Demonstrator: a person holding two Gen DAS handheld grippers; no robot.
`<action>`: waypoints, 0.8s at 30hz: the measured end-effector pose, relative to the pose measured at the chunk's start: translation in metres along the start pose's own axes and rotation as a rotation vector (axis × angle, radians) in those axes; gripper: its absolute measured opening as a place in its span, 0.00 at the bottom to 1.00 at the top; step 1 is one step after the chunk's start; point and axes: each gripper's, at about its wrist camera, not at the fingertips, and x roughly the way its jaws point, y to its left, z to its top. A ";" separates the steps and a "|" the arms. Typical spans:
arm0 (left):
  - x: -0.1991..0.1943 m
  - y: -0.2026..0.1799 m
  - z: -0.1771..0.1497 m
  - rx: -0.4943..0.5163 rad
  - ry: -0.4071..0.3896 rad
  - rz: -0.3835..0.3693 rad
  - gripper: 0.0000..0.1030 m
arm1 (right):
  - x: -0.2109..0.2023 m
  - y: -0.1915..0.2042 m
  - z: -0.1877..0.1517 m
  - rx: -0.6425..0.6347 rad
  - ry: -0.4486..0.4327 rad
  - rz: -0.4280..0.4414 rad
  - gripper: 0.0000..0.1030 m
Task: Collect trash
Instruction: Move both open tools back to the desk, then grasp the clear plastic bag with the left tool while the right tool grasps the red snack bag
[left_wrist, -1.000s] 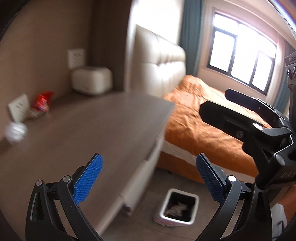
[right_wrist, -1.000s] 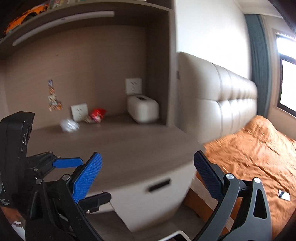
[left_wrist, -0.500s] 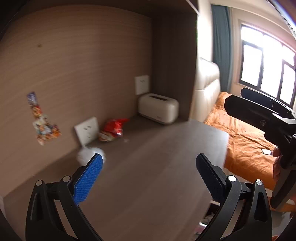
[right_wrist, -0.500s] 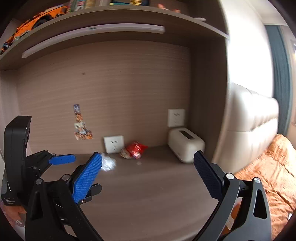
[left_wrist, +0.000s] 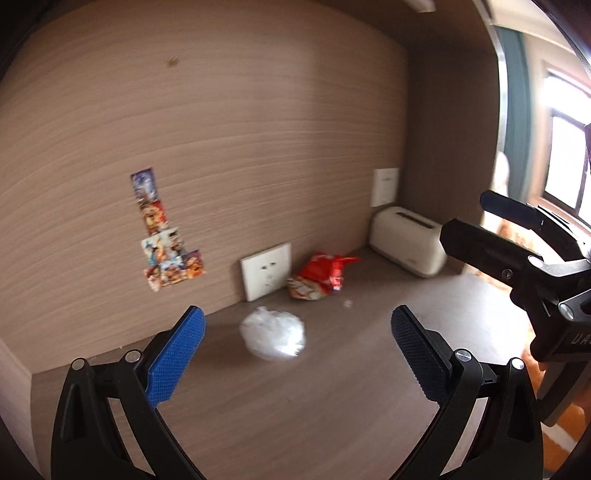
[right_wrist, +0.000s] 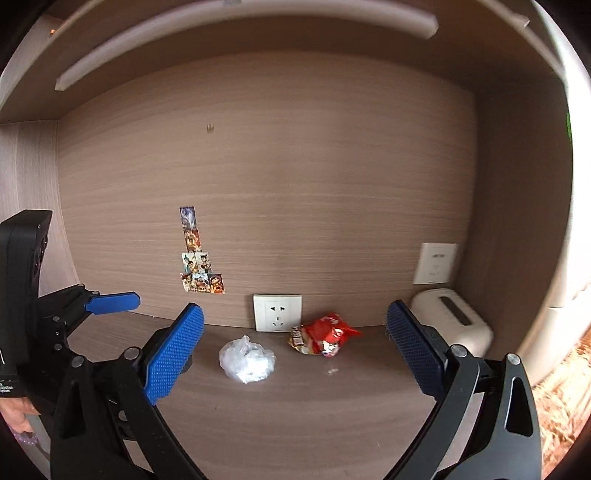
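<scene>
Both grippers, left gripper (left_wrist: 295, 350) and right gripper (right_wrist: 295, 347), have swung from the bed toward the desk (right_wrist: 295, 413); jaws wide open and empty, with what looks like a crumpled plastic bag (left_wrist: 273, 338) likely next.

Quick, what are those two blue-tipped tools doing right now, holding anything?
Left tool: open, holding nothing, aimed at the crumpled clear plastic bag.
Right tool: open, holding nothing.
</scene>
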 end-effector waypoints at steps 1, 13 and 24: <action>0.009 0.002 0.001 -0.020 0.005 0.014 0.96 | 0.008 -0.003 0.000 -0.006 0.003 0.009 0.96; 0.131 0.017 -0.015 -0.115 0.079 0.148 0.96 | 0.142 -0.048 -0.028 -0.067 0.104 0.029 0.96; 0.180 0.023 -0.026 -0.182 0.159 0.191 0.96 | 0.207 -0.056 -0.050 -0.080 0.207 0.029 0.96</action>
